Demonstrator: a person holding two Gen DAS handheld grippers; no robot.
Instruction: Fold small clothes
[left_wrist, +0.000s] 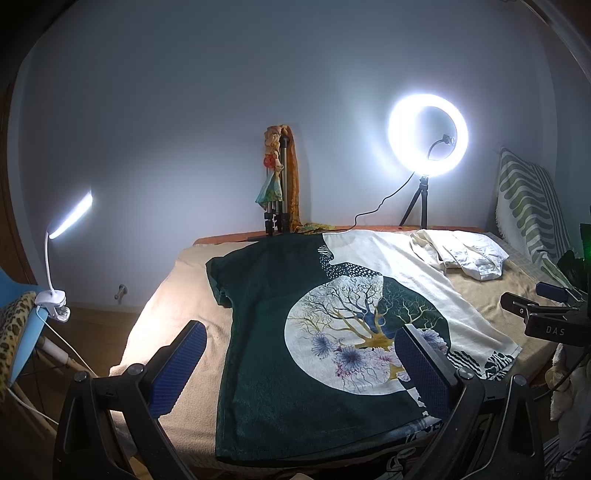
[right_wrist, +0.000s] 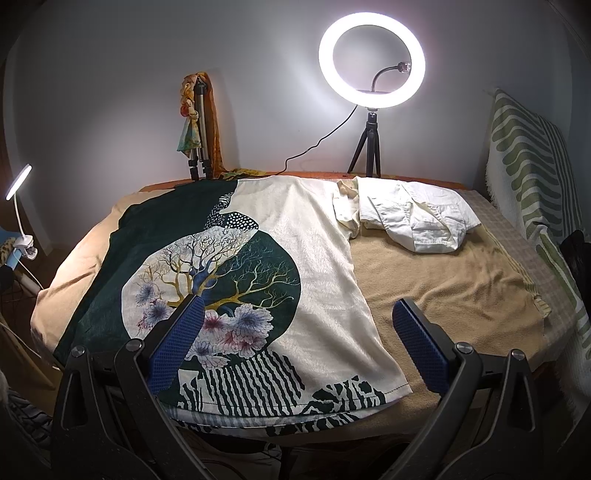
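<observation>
One tan-blanketed table, lit ring light against grey wall.

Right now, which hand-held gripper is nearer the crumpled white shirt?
Right. The right hand-held gripper hovers open at the near edge, white shirt ahead to its right. The left hand-held gripper sits open farther left, over the T-shirt's dark half.

Bare blanket right of tee: open passage. Far side blocked: crumpled shirt, ring light, tripod at wall. Pillow hems right edge.
</observation>
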